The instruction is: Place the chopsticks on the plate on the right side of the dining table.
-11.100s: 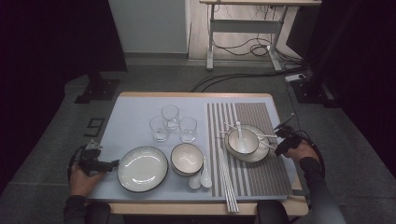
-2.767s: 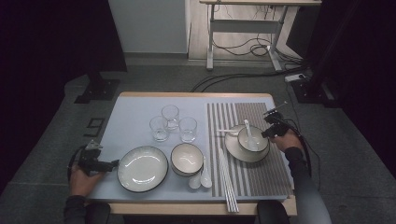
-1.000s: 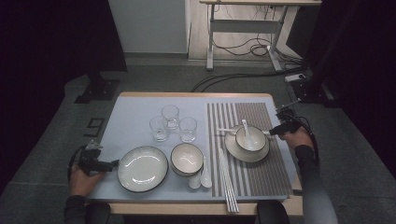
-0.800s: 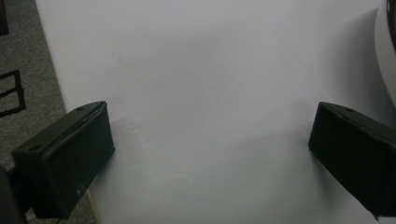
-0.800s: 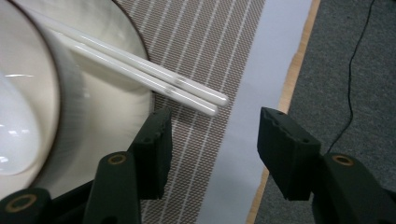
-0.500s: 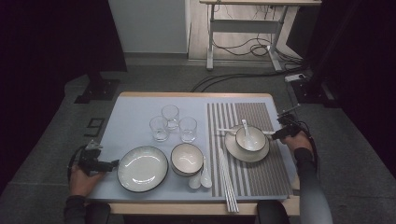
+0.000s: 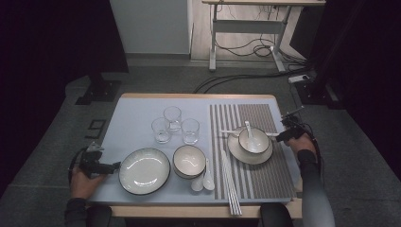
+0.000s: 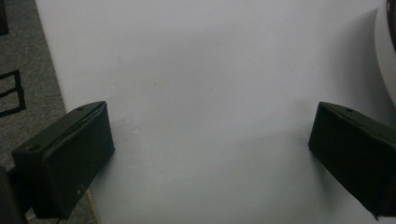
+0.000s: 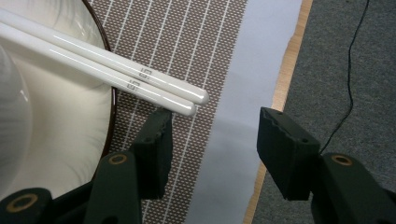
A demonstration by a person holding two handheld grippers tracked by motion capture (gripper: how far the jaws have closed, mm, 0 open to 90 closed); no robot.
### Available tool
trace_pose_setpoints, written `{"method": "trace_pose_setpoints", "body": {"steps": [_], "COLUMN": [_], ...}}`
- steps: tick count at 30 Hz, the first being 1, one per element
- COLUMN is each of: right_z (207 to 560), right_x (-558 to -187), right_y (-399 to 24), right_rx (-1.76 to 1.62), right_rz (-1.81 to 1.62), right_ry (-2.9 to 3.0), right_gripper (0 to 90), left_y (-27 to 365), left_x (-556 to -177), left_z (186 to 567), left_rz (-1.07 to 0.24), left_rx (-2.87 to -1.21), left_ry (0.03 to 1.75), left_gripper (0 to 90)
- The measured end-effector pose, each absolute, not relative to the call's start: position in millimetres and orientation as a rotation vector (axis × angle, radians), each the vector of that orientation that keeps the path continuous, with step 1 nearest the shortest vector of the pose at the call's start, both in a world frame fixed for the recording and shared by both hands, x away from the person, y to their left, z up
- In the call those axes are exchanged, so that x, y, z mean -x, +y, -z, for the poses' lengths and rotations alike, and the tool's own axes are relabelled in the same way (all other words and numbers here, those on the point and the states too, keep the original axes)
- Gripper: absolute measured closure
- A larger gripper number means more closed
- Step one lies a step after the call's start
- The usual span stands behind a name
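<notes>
The right gripper (image 7: 289,134) hangs low at the right edge of the striped mat (image 7: 265,170), just beside the white chopsticks (image 9: 116,77) that lie across the rim of the plate (image 7: 249,155). In the right gripper view (image 9: 212,140) its jaws stand about half open with nothing between them; the near tips of the chopsticks sit just above and to the side of one jaw, close but not gripped. From that view I cannot tell whether the jaw brushes the tips. The plate carries a small bowl (image 7: 254,141) with a white spoon (image 7: 248,128) resting in it, and the chopsticks (image 7: 272,135) stick out from under the bowl toward the gripper.

Over at the near left corner of the table (image 7: 137,113) the left gripper (image 7: 111,166) rests level, its jaws pointing at the big empty plate (image 7: 144,170). In the left gripper view (image 8: 210,154) the jaws are wide apart over bare tabletop, holding nothing, with a sliver of that plate's rim (image 8: 385,60) at the edge.

Between the two hands stand three glasses (image 7: 173,124) in a cluster, a stack of bowls (image 7: 189,161), two white spoons (image 7: 204,179) just beside it, and another bundle of chopsticks (image 7: 231,184) lying along the mat toward the near edge
</notes>
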State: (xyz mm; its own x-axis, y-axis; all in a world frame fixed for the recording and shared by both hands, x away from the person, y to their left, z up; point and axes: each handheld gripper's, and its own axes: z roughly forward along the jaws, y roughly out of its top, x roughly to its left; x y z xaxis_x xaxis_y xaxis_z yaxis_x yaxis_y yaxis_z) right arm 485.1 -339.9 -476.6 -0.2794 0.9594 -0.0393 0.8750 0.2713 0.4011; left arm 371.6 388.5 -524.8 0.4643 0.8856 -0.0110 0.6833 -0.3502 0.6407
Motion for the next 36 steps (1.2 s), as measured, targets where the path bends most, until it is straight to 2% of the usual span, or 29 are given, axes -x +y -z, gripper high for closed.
{"method": "trace_pose_setpoints", "body": {"steps": [24, 36], "right_z": [479.7, 445.6], "right_x": [-489.2, -468.1], "right_y": [-342.0, -330.4], "right_rx": [-1.702, -1.611], "right_rz": [-0.442, -0.554], "right_ry": [2.238, 2.245], "right_gripper": [45.4, 44.9], "left_y": [388.5, 388.4], "left_x": [-371.6, -371.5], "left_z": [524.8, 524.8], "left_rz": [-0.458, -0.458], "left_rx": [-2.139, -2.139], "left_ry": [1.300, 1.299], "left_gripper": [0.0, 0.0]}}
